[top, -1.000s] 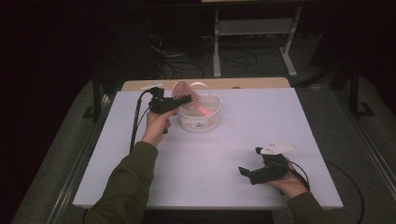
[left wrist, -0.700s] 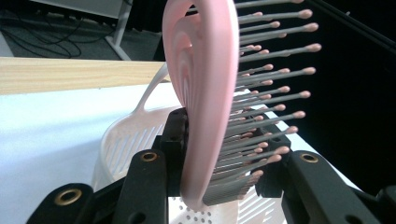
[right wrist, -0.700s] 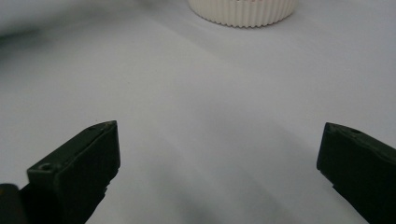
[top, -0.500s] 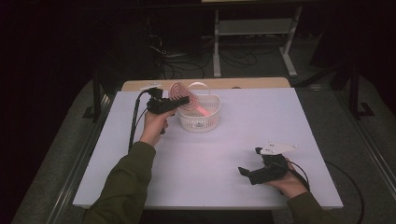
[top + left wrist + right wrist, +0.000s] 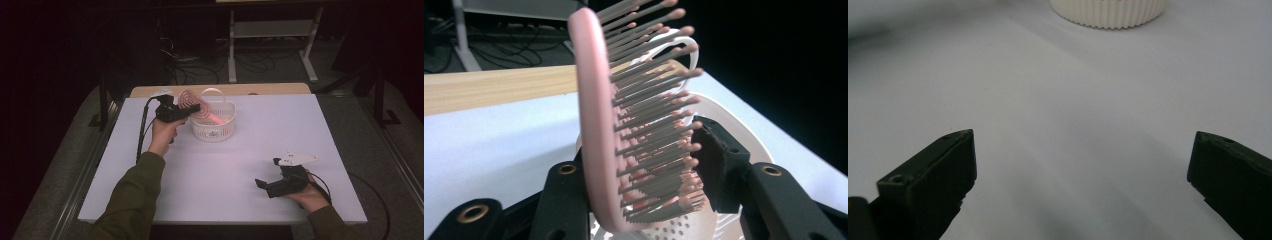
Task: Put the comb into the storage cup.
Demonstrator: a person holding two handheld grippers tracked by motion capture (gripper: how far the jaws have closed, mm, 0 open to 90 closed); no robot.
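Item: pink brush (image 5: 634, 125), standing head-up over the basket (image 5: 214, 131) between the left claw (image 5: 192, 107) jaws, which have just been opening; step, release into basket (right claw (image 5: 265, 184) idle, agape, empty); next, likely widen and withdraw.

Your left tool (image 5: 192, 108) holds the hairbrush (image 5: 192, 102) over the basket (image 5: 214, 131) at the counter's (image 5: 210, 185) far left; your right tool (image 5: 265, 184) sits near right, well apart.
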